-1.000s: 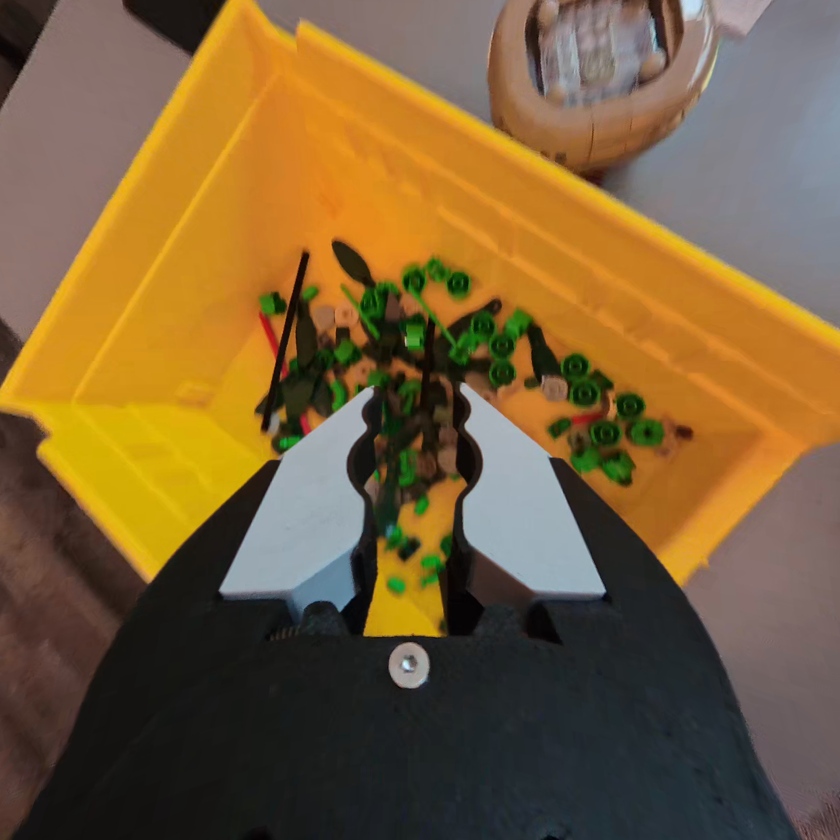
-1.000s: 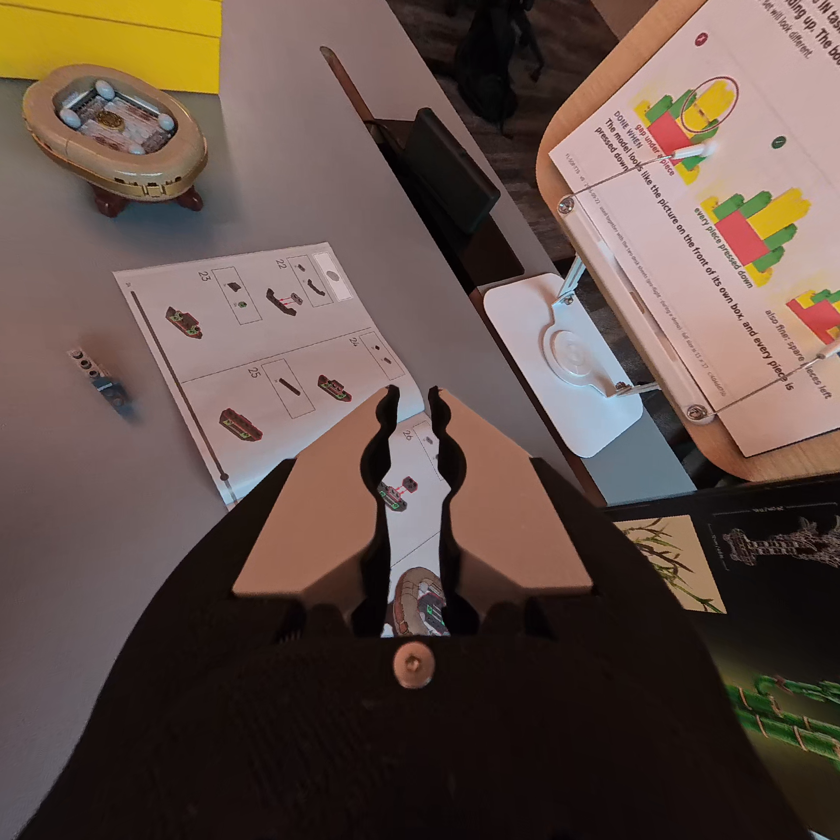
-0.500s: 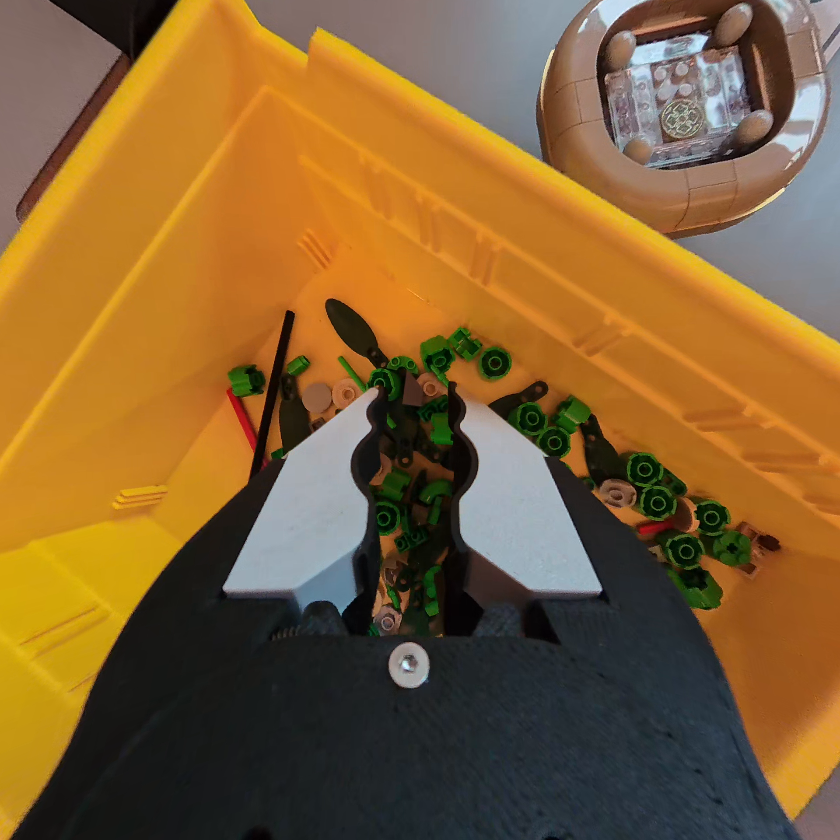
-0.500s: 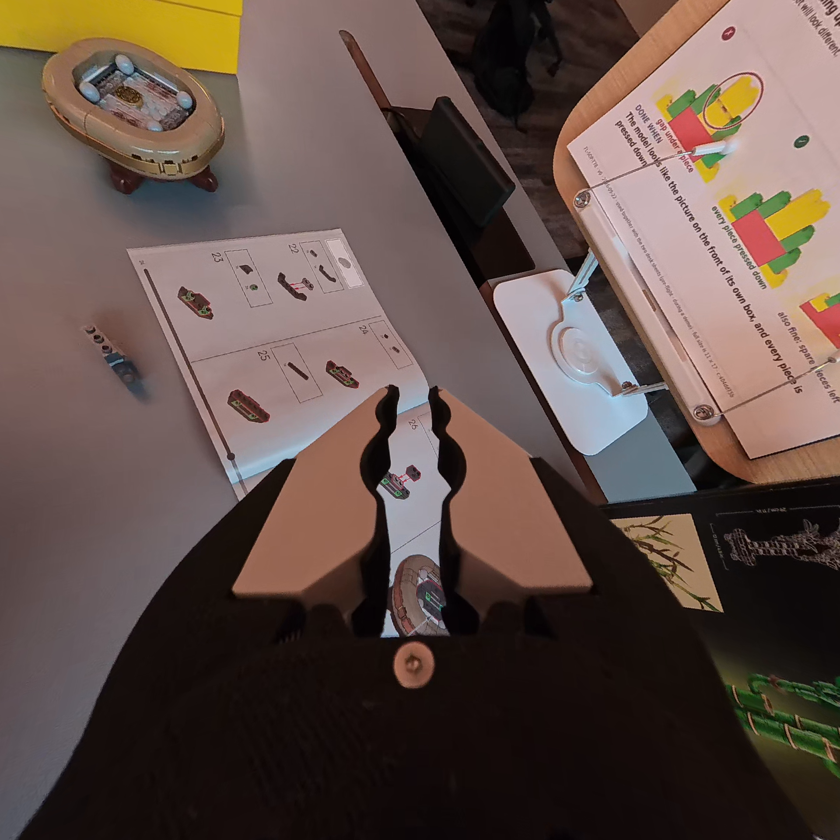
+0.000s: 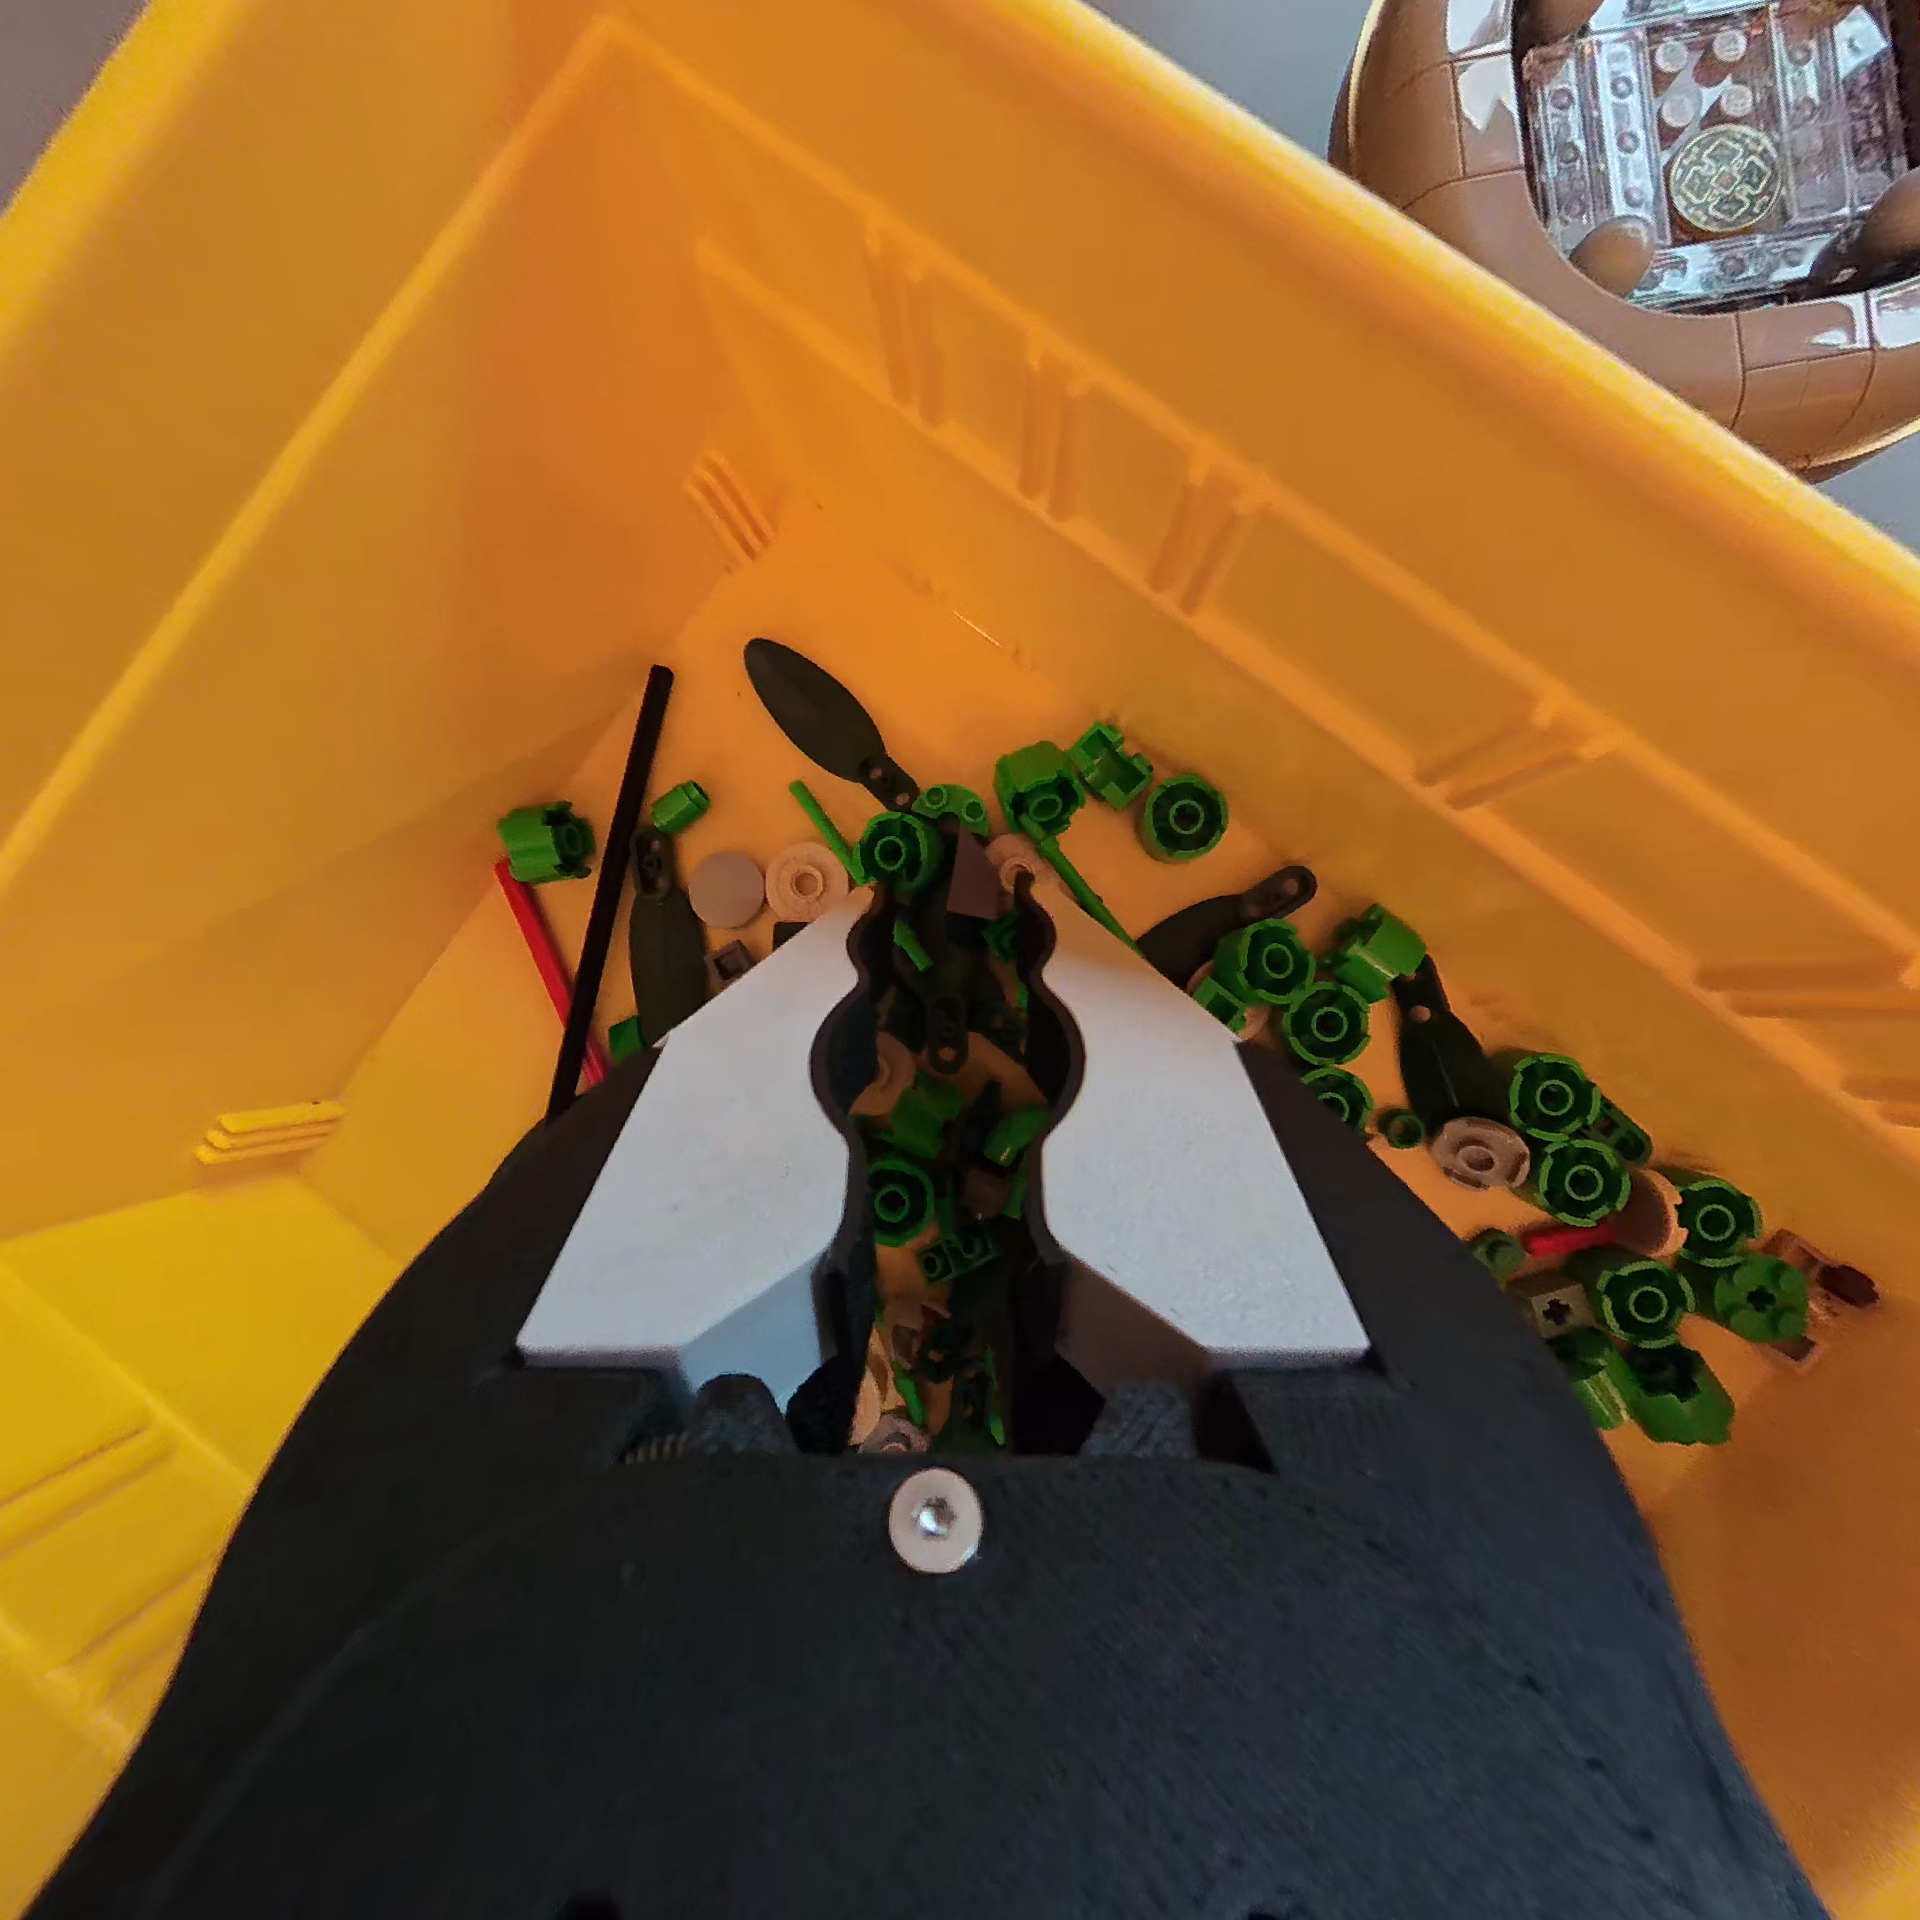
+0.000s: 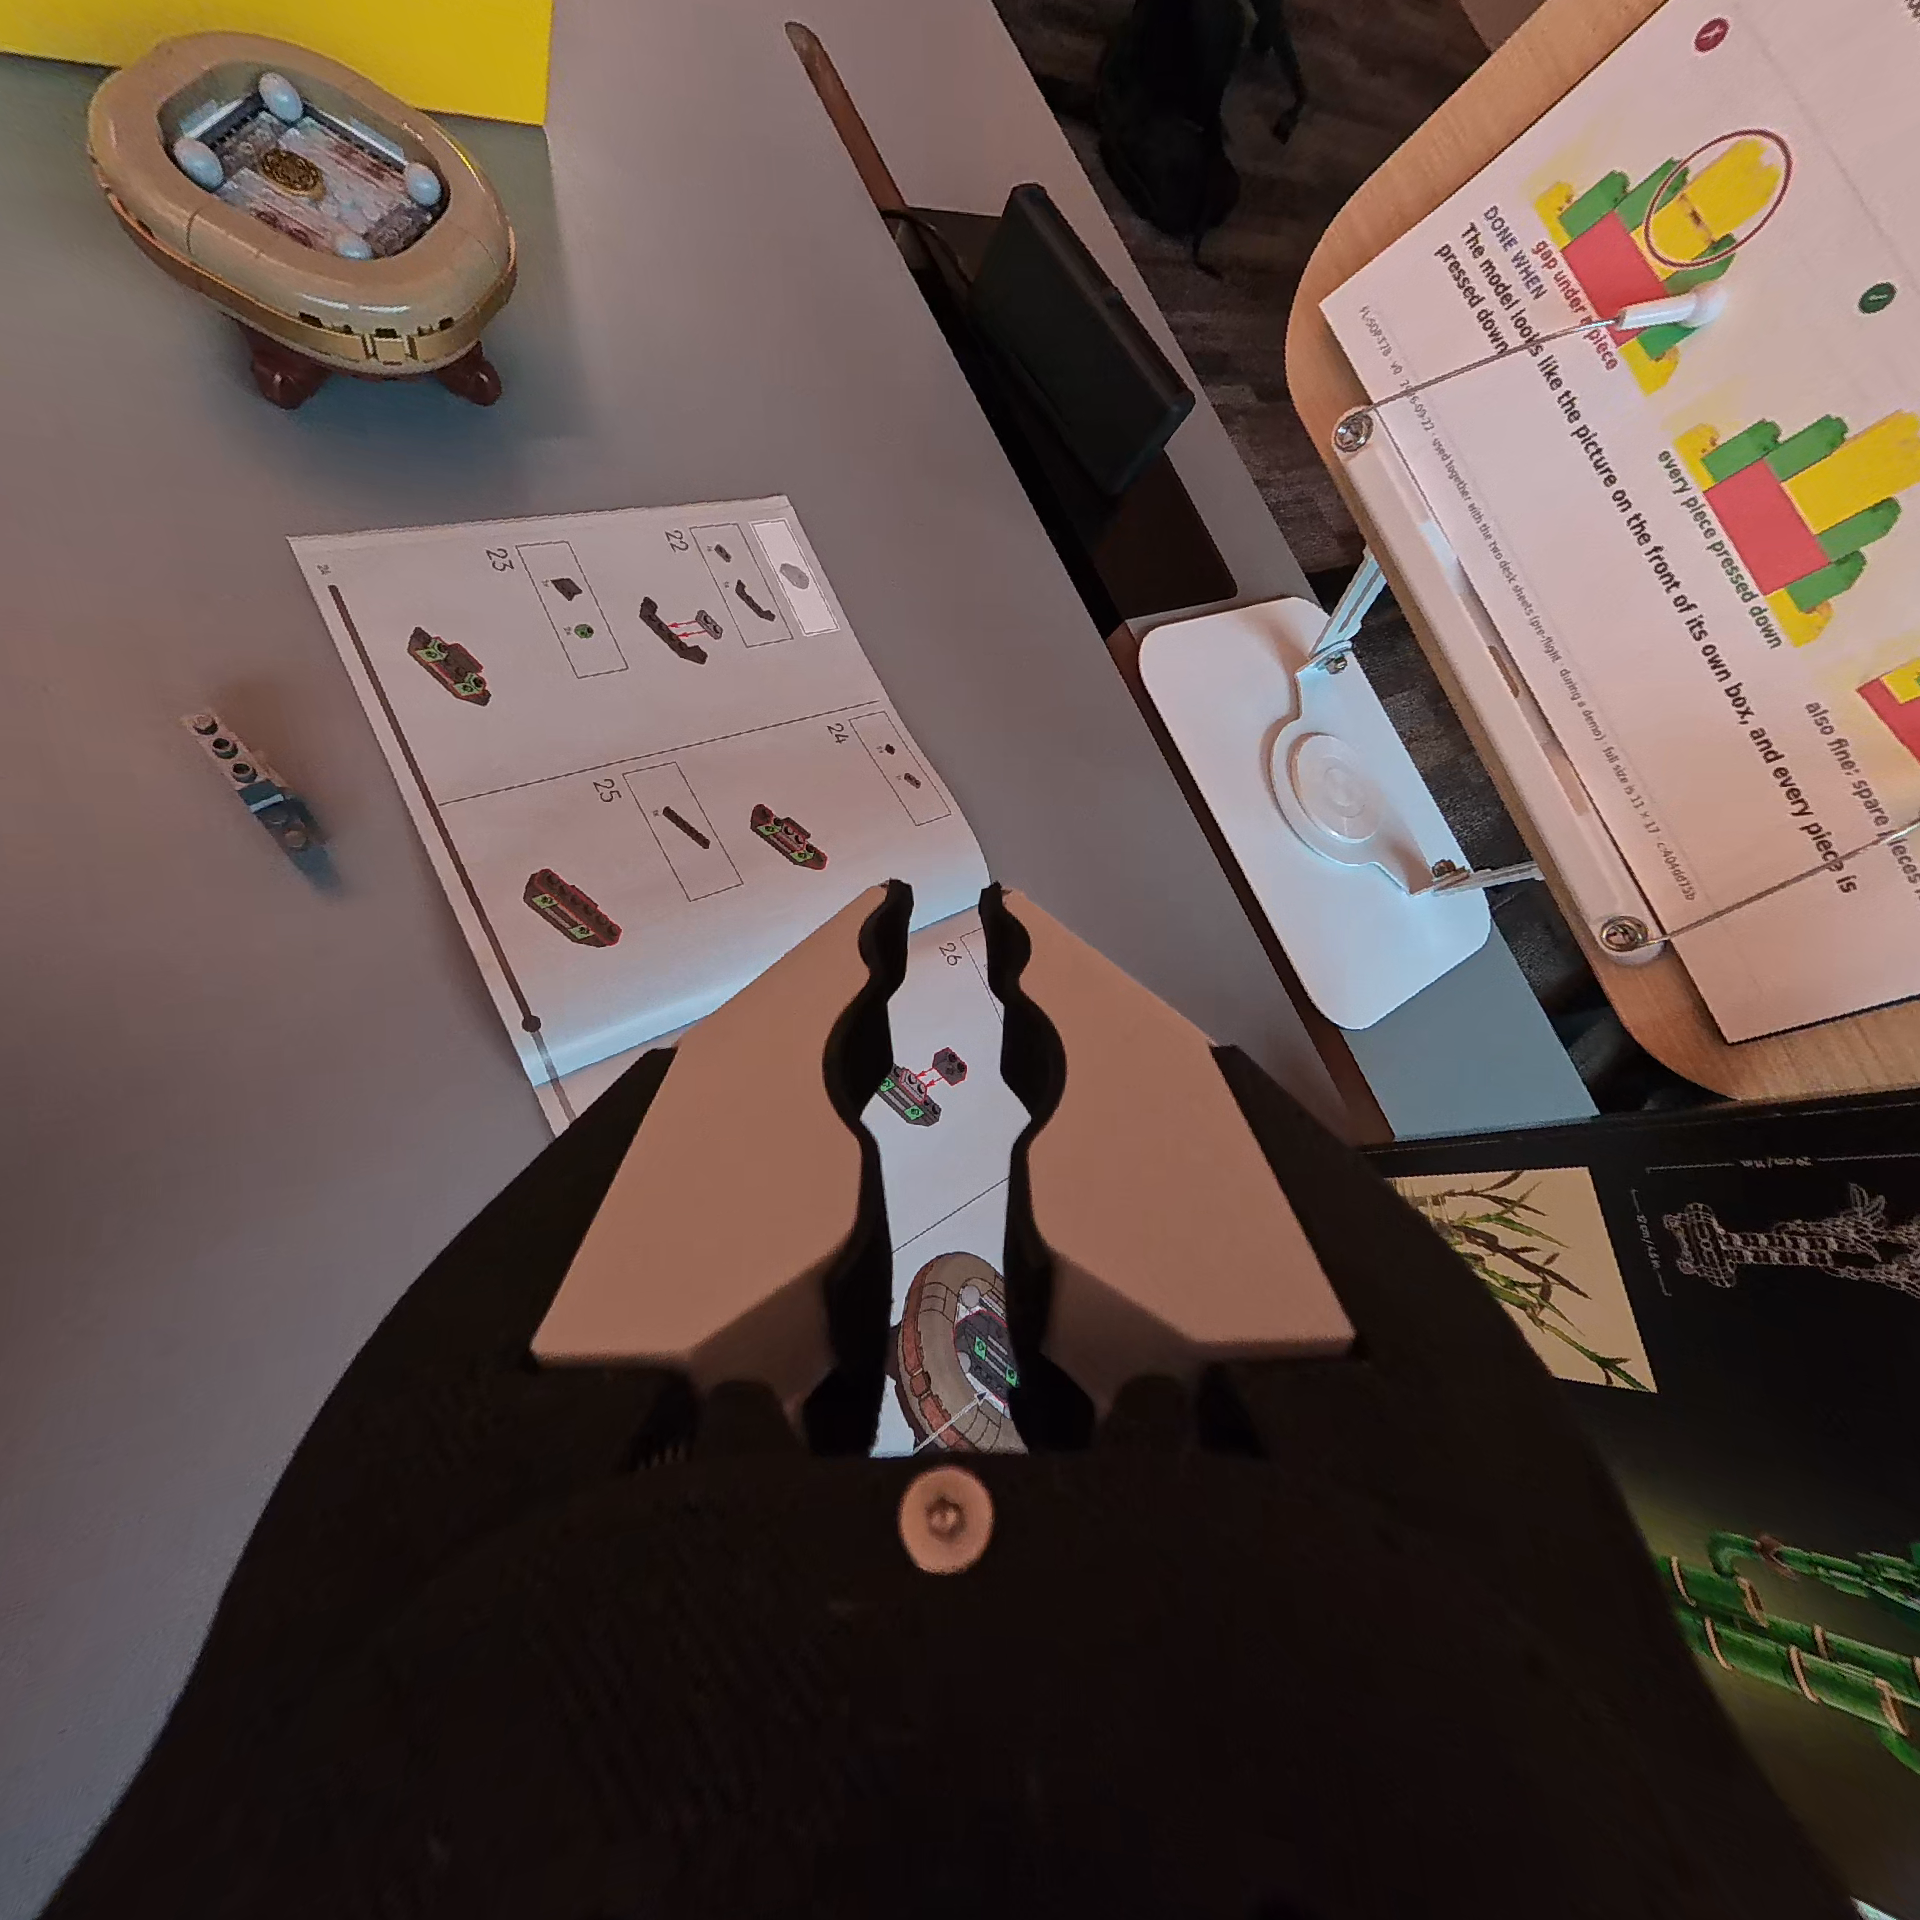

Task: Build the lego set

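A yellow bin (image 5: pixel 1039 260) holds many loose lego pieces (image 5: pixel 1320 1018): green round bricks, dark leaves, grey round plates, a black rod (image 5: pixel 613 883) and a red rod. My left gripper (image 5: pixel 948 888) is down inside the bin just above the pile, open by a narrow gap and empty. The tan oval lego pot (image 5: pixel 1662 208) stands outside the bin's far wall; it also shows in the right wrist view (image 6: pixel 301 218). My right gripper (image 6: pixel 940 894) hovers open and empty over the open instruction booklet (image 6: pixel 644 748). A small grey lego assembly (image 6: pixel 260 790) lies left of the booklet.
The grey table (image 6: pixel 156 1143) ends at its right edge (image 6: pixel 1039 436). Beyond it stand a white stand base (image 6: pixel 1320 810) and a wooden board with a printed sheet (image 6: pixel 1662 520). The dark lego box (image 6: pixel 1714 1403) lies at the lower right. The tips of one gripper are about 45 centimeters away from the tips of the other. The right gripper is farther from the tan oval lego pot (image 5: pixel 1662 208), some 30 centimeters, than the left, some 12 centimeters. The right camera catches it too, in the right wrist view (image 6: pixel 291 140).
My left gripper has dropped deeper into the bin toward the pile of pieces. My right gripper has shifted a little back and to the left over the booklet. Both stay slightly open.
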Demonstrator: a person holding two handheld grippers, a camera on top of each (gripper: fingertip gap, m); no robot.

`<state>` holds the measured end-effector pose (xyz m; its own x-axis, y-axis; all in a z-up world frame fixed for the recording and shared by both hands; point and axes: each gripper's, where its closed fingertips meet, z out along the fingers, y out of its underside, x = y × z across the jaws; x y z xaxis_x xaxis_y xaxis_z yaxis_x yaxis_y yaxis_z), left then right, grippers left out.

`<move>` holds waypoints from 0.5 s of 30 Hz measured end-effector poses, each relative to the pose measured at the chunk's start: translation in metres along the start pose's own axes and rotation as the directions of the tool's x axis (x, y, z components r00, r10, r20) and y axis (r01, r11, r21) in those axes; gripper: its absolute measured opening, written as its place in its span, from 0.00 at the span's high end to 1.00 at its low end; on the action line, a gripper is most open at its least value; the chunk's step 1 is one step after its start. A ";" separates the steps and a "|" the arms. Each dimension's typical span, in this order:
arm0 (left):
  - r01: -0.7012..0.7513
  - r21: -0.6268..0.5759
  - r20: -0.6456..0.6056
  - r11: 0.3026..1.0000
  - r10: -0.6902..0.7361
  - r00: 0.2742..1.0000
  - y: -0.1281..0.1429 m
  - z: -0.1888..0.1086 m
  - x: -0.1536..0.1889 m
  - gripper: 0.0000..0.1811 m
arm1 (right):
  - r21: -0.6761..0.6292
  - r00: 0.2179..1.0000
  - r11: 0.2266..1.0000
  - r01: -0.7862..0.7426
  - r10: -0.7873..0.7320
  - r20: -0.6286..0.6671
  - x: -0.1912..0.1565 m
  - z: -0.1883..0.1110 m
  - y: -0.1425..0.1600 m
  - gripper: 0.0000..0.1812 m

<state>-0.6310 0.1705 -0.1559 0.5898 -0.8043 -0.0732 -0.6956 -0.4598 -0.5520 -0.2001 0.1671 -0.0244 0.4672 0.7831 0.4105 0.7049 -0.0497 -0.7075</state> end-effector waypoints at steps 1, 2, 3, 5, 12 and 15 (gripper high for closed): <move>-0.003 -0.001 0.000 1.000 0.003 1.000 0.000 0.001 0.000 0.89 | -0.002 1.000 1.000 0.000 0.000 -0.001 0.000 0.000 0.000 0.93; -0.009 -0.006 0.002 1.000 0.009 1.000 0.001 0.002 0.000 0.89 | -0.003 1.000 1.000 0.000 0.000 0.000 0.000 0.000 0.001 0.93; -0.018 -0.013 0.006 1.000 0.018 1.000 0.002 0.002 0.000 0.89 | -0.005 1.000 1.000 -0.001 0.001 0.000 0.000 0.000 0.001 0.93; -0.029 -0.017 0.001 0.999 0.029 1.000 0.002 0.004 0.002 0.89 | -0.010 1.000 1.000 0.002 -0.002 -0.006 0.002 0.000 0.002 0.93; -0.051 0.000 0.027 0.999 0.051 0.998 0.002 -0.001 0.001 0.94 | 0.006 1.000 1.000 -0.002 0.002 -0.021 0.006 -0.007 0.001 0.93; -0.039 0.077 0.082 0.996 0.033 0.996 -0.008 -0.020 -0.006 0.94 | 0.016 1.000 1.000 0.003 -0.002 -0.029 0.008 -0.010 -0.001 0.93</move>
<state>-0.6372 0.1719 -0.1341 0.5986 -0.7850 -0.1593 -0.6842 -0.3978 -0.6112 -0.1919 0.1670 -0.0145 0.4807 0.7649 0.4287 0.6978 -0.0377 -0.7153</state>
